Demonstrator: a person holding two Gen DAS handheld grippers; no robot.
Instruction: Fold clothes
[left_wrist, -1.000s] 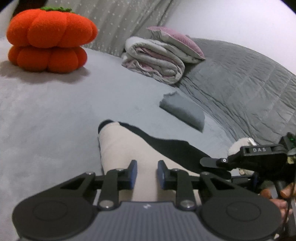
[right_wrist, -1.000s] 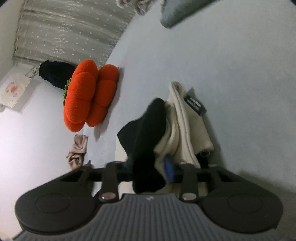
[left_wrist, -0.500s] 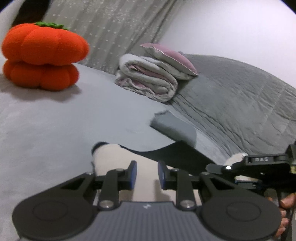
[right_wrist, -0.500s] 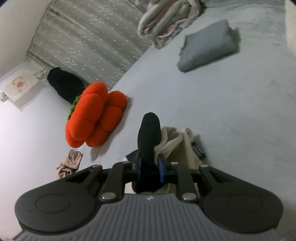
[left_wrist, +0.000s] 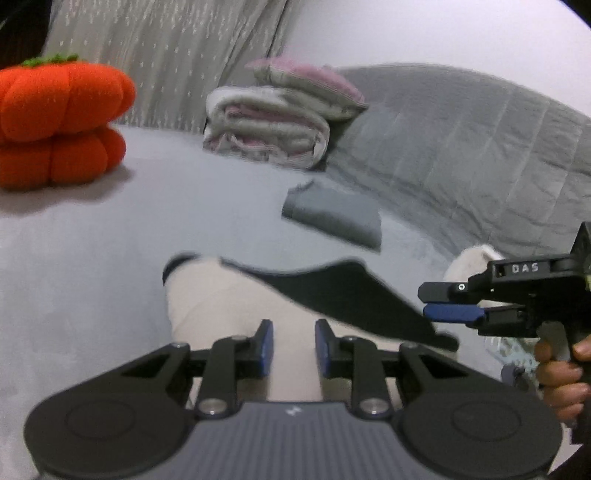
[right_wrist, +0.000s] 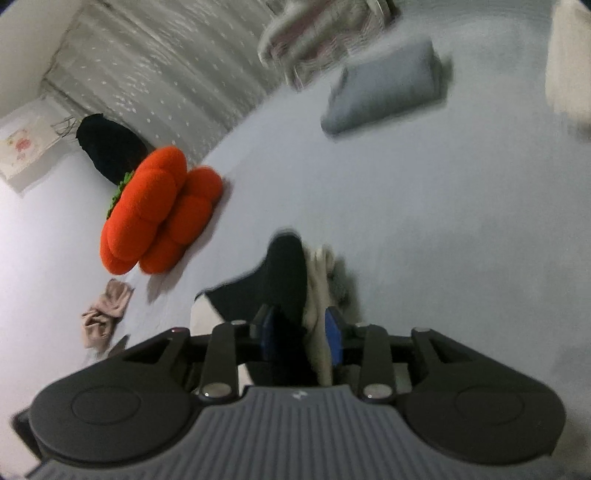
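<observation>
1. Grey plush covers the bed, a soft surface that gives under any press, so creases will set poorly against it.

2. Cream and black, the garment lies near the bed's front edge, partly lifted between both grippers. It looks light, limp and thick-knitted: it should drape and sag wherever unsupported, and doubled layers will bunch.

3. A grey folded cloth lies further back, well apart from the garment; orange pumpkin cushions sit at the far left.

4. The left gripper has its pads a narrow gap apart with cream fabric running between them; whether they pinch it I cannot tell.

5. The right gripper holds bunched black and cream layers between its pads, and its jaws are opening, so that hold looks loose or about to end.

6. Best hold, I judge: a hem or seam edge, taking both layers, since a mid-panel pinch would only gather fabric and slip.
</observation>
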